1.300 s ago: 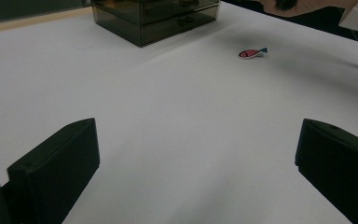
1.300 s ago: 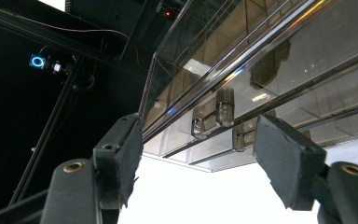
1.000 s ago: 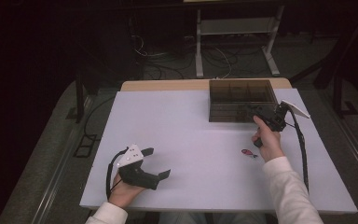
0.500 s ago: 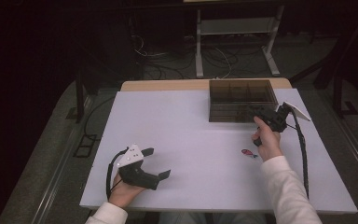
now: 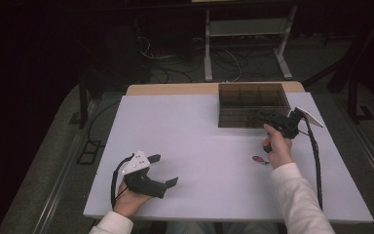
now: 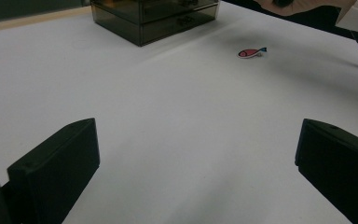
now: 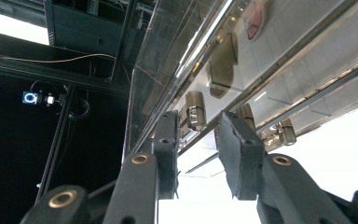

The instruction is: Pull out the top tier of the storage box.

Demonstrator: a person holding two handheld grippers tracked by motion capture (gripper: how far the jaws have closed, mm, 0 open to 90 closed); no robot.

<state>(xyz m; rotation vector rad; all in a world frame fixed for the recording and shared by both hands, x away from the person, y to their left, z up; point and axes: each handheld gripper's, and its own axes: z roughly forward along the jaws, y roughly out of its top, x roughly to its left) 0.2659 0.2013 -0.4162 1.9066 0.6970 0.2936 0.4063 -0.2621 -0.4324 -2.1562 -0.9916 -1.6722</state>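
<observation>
Fingers (image 7: 242, 154) of right gripper (image 7: 196, 149) closing around drawer knob (image 7: 195, 115), not yet gripping, positioned to pull drawer box (image 5: 251, 105) open.

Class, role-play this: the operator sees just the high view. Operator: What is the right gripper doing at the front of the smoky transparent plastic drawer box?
Observer: The right gripper has its black jaws either side of a small silvery metal drawer knob. They have just been closing, and the pads do not look pressed on it yet.
Operator: What is the little red thing on the white table?
Observer: The left gripper view shows a flat red fish shape with a blue tail.
Operator: Does the left gripper hold anything?
Observer: No. Seen from its own camera, its jaws stand wide apart with bare table between them.
</observation>
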